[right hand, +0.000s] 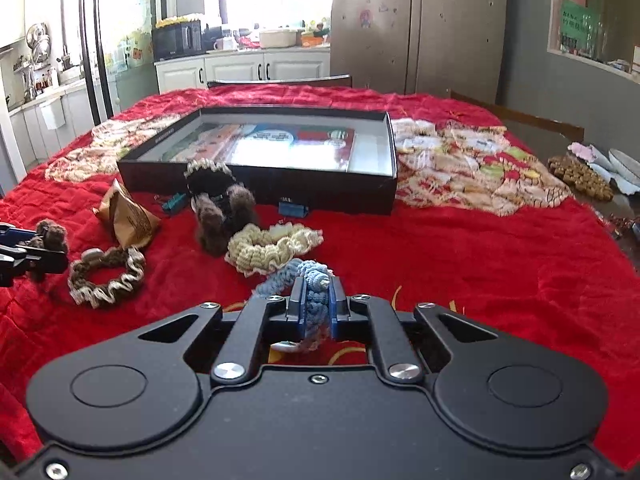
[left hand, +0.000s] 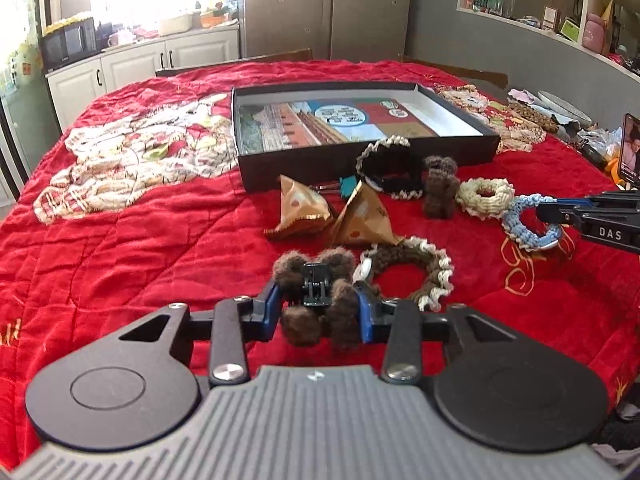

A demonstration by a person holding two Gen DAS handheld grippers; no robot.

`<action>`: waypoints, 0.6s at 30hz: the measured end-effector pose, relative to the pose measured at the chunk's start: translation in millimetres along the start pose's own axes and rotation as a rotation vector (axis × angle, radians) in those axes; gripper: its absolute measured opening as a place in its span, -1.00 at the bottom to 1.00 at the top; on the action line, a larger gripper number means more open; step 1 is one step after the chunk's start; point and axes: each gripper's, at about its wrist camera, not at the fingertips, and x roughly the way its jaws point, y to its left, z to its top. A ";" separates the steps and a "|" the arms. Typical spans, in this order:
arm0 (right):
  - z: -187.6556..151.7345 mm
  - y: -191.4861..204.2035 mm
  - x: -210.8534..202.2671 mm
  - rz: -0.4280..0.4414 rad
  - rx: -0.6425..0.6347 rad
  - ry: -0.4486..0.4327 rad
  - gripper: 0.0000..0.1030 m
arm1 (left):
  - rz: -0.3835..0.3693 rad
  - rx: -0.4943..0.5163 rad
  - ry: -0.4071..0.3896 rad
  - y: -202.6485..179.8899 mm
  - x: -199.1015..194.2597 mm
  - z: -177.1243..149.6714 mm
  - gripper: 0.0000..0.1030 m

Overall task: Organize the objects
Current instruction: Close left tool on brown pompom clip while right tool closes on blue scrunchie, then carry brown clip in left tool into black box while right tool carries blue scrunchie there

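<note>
My left gripper is shut on a brown fuzzy hair claw clip just above the red cloth; it also shows at the left edge of the right wrist view. My right gripper is shut on a blue crocheted scrunchie, also seen in the left wrist view. An open black box with a printed sheet inside lies beyond both. Loose between box and grippers: a brown-and-white scrunchie, a cream scrunchie, a second brown fuzzy clip, a black-and-cream scrunchie, two gold pyramid packets.
Teal binder clips lie against the box's front wall. A red patterned quilt covers the table. A phone, plates and clutter sit at the right edge. Chair backs, cabinets and a fridge stand behind.
</note>
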 end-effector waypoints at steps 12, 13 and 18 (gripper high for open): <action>27.7 2.8 -18.2 0.028 -0.029 -0.068 -0.80 | -0.009 0.035 -0.054 -9.2 3.6 32.7 -0.19; 30.5 4.0 -17.7 0.030 -0.036 -0.073 -0.80 | -0.008 0.035 -0.058 -9.5 4.9 35.9 -0.19; 47.7 9.8 -12.2 0.020 -0.072 -0.104 -0.80 | -0.005 0.034 -0.085 -8.1 12.0 56.9 -0.19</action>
